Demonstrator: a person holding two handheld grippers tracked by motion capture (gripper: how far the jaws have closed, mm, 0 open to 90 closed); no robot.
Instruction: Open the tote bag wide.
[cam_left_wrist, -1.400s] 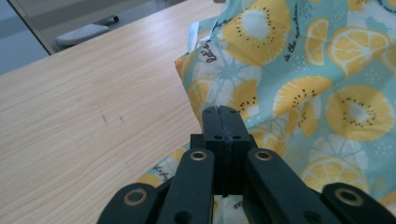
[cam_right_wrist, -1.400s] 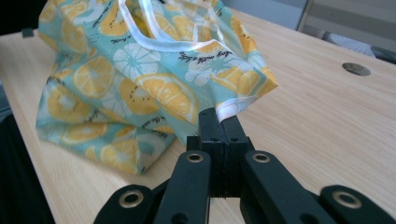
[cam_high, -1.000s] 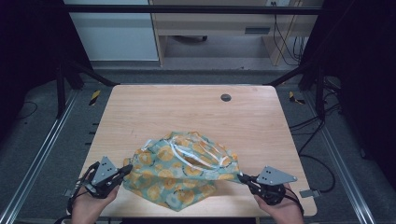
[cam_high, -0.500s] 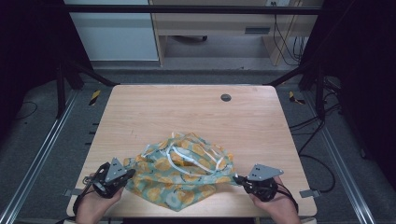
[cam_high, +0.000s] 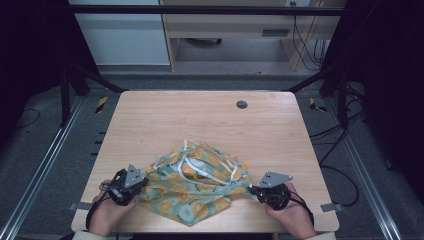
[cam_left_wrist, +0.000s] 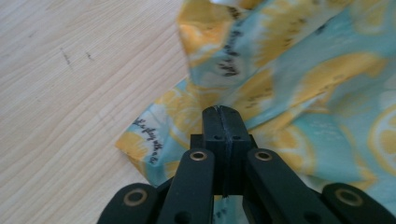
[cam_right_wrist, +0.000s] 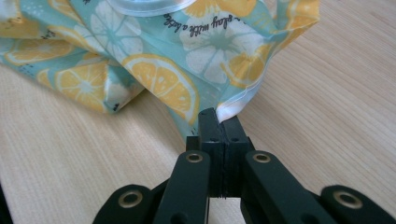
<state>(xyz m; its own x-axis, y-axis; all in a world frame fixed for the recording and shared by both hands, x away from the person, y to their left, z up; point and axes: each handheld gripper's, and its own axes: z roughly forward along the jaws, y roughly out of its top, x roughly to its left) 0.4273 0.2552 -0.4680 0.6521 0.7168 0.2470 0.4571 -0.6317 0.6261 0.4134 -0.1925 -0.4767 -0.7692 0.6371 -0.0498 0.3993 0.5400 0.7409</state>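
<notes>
A teal cloth (cam_high: 195, 187) printed with yellow lemon slices lies crumpled on the near half of the wooden table (cam_high: 200, 120), with white straps (cam_high: 226, 168) looped across its top. My left gripper (cam_high: 145, 181) is shut on the cloth's left corner, low over the table. In the left gripper view the jaws (cam_left_wrist: 222, 112) are pressed together with the cloth (cam_left_wrist: 303, 70) spreading out from them. My right gripper (cam_high: 251, 190) is shut on the right corner. In the right gripper view the white hem of the cloth (cam_right_wrist: 159, 56) runs into the closed jaws (cam_right_wrist: 217, 116).
A small dark round grommet (cam_high: 242, 104) sits in the table's far right part. The table's near edge runs just behind both hands. Black frame posts (cam_high: 75, 75) stand at the far corners, with floor rails along both sides.
Both hands have moved toward the near edge and sunk lower, drawing the cloth with them. The cloth now lies flatter and closer to the front of the table.
</notes>
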